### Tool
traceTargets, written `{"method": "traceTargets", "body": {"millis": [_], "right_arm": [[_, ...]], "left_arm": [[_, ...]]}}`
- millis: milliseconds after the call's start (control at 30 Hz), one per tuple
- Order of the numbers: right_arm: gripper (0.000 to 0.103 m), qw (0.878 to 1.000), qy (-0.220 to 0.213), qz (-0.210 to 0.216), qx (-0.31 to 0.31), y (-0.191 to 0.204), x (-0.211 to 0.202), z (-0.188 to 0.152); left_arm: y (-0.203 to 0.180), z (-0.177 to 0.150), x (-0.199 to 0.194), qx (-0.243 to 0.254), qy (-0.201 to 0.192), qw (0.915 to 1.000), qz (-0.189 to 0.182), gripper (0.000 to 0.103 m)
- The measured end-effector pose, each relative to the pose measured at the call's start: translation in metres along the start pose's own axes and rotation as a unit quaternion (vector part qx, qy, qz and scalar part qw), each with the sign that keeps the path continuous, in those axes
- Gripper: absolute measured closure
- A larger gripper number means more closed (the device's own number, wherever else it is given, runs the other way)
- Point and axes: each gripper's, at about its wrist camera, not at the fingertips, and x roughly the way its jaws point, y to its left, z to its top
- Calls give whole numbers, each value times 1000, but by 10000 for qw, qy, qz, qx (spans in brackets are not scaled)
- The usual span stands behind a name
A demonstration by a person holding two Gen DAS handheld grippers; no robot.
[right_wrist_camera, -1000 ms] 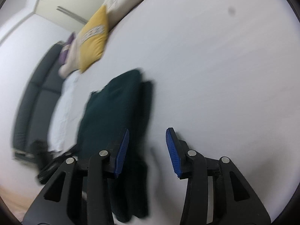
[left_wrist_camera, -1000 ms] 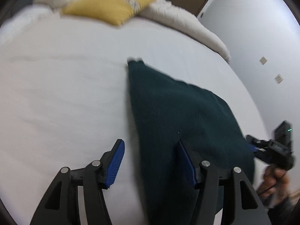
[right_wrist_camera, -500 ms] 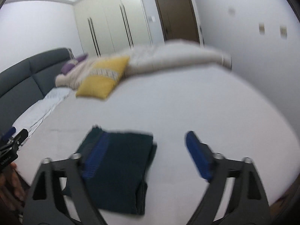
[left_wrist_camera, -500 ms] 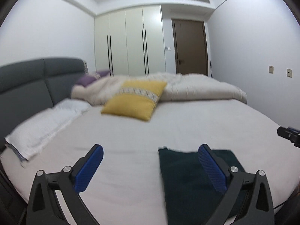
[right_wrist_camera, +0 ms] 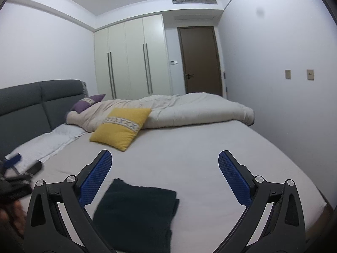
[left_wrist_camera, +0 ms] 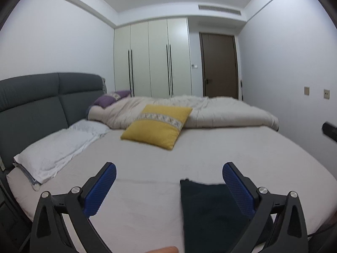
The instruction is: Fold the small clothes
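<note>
Right wrist view is showing both the right gripper (right_wrist_camera: 165, 174) and left gripper (left_wrist_camera: 169, 184) spread wide and empty above the folded dark green knit garment (right_wrist_camera: 137, 213) on the white bed sheet (right_wrist_camera: 189, 147), whose loose layers are at risk of slipping open if a finger snags them.

The left gripper (left_wrist_camera: 169, 178) is held level, pointing straight ahead, its two blue-padded fingers (left_wrist_camera: 100, 188) spread wide with nothing between them. The right gripper (right_wrist_camera: 165, 172) is in the same pose: level, fingers (right_wrist_camera: 233, 177) far apart, gripping nothing. In the right wrist view the left gripper shows blurred at the far left edge, beside and a little ahead of the right one. A bit of skin (left_wrist_camera: 163, 249) shows just below the left gripper, at the bottom edge of its own view.
</note>
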Motion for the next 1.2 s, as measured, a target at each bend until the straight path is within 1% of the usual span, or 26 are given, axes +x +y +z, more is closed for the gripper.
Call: {"method": "traceTargets", "body": {"millis": [67,133,200,233,333,367,467,633,733,867,967,1067,1200], "right_arm": [[0,9999,120,66,-17,5,-5,-1],[0,9995,300,74,-77,8,-3,-6],[0,9978,650,-52,-134,11,7,-14],[0,9960,863,-176,-130,10,15,-19],[0,9871,1521,-485,94,1,37,-35],[0,9820,1785,-561,242,-5,45,-43],[0,9713,2235,-692,434,-14,62,-67],[0,9668,2424,-770,264,-9,75,-105],[0,9675,2439,-653,159,-4,91,-128],[0,9658,2525,-568,-139,8,100,-150],[0,9620,2647,-603,-293,12,101,-162],[0,9592,2746,-614,-267,10,106,-171],[0,9591,2749,-618,-284,10,107,-172]], "left_arm": [[-4,-6,6,-57,327,9994,-76,0],[-9,-14,11,-35,535,9985,-90,0],[-17,-24,19,99,727,9973,34,0],[-23,-32,26,196,915,9956,70,0],[-28,-52,38,145,1338,9909,-88,0],[-29,-59,44,111,1485,9888,-120,0],[-31,-76,53,55,1747,9845,-154,0],[-32,-98,64,44,2017,9793,-172,0],[-33,-106,68,51,2101,9774,-219,0],[-32,-112,71,49,2166,9758,-279,0],[-30,-116,75,35,2197,9752,-275,0],[-27,-119,76,-12,2233,9743,-283,0],[-24,-122,80,-40,2282,9732,-298,0]]}}
